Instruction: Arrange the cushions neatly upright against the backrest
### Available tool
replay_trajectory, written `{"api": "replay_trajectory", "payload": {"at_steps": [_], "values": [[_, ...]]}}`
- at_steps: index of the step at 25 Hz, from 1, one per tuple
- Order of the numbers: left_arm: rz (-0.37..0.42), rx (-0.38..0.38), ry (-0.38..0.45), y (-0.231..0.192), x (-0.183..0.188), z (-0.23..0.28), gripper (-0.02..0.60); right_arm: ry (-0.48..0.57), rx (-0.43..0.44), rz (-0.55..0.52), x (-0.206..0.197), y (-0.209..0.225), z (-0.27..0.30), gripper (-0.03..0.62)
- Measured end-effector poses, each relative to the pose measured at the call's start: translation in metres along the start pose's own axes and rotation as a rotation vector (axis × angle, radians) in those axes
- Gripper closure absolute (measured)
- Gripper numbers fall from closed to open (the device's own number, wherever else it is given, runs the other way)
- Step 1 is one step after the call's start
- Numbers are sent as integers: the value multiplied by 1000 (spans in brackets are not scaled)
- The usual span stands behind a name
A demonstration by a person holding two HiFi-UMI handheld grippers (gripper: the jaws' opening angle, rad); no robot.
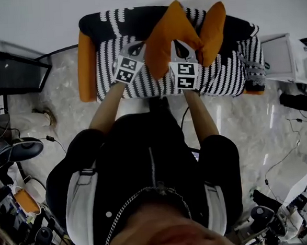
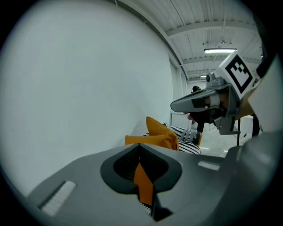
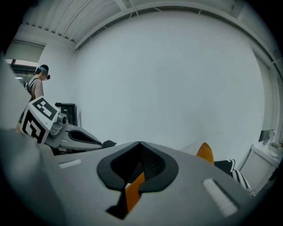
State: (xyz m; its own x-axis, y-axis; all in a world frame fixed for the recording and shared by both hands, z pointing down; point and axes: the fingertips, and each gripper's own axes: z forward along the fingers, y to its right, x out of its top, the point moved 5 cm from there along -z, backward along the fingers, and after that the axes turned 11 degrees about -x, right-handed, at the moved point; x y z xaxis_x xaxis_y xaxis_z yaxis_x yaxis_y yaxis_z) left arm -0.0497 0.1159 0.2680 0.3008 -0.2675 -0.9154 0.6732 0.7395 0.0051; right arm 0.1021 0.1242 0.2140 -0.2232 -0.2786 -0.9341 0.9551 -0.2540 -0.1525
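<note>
An orange cushion (image 1: 169, 33) is lifted over the black-and-white striped sofa (image 1: 221, 78), in front of its backrest (image 1: 120, 19). My left gripper (image 1: 143, 49) is shut on the cushion's left edge, and orange fabric (image 2: 143, 183) shows pinched in its jaws. My right gripper (image 1: 180, 48) is shut on the cushion's right edge, with orange fabric (image 3: 132, 192) between its jaws. A second orange cushion (image 1: 213, 30) leans upright against the backrest to the right, and its tip (image 3: 204, 152) shows in the right gripper view. The bulk of the held cushion (image 2: 155, 134) lies beyond my left jaws.
The sofa has orange armrests (image 1: 86, 66) and backs onto a white wall. A dark monitor (image 1: 13, 71) stands on the left and a white cabinet (image 1: 284, 58) on the right. Cables and equipment lie on the glossy floor (image 1: 248, 123). A person (image 3: 37, 84) stands far off.
</note>
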Motion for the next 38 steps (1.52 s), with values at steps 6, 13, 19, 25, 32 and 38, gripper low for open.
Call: {"api": "replay_trajectory", "payload": {"at_steps": [6,13,19,25,32,38], "values": [[-66,56,-40,-37,-3,56,569,-52,69,-52,2,50,83,590],[-139,109,-99,-76,-37,78,569,-100,66,-82,-10,93,162,590],[-201,81,-76,-114,-86,92,569,-192,41,-135,-31,99,214,580],[-301,48,-106,-152,-162,120,552,-314,28,-227,-58,91,250,499],[-449,-36,-128,-185,-248,154,472,-455,25,-352,-85,73,276,384],[-525,-190,-244,-163,-335,195,383,-567,29,-406,-109,66,283,327]]}}
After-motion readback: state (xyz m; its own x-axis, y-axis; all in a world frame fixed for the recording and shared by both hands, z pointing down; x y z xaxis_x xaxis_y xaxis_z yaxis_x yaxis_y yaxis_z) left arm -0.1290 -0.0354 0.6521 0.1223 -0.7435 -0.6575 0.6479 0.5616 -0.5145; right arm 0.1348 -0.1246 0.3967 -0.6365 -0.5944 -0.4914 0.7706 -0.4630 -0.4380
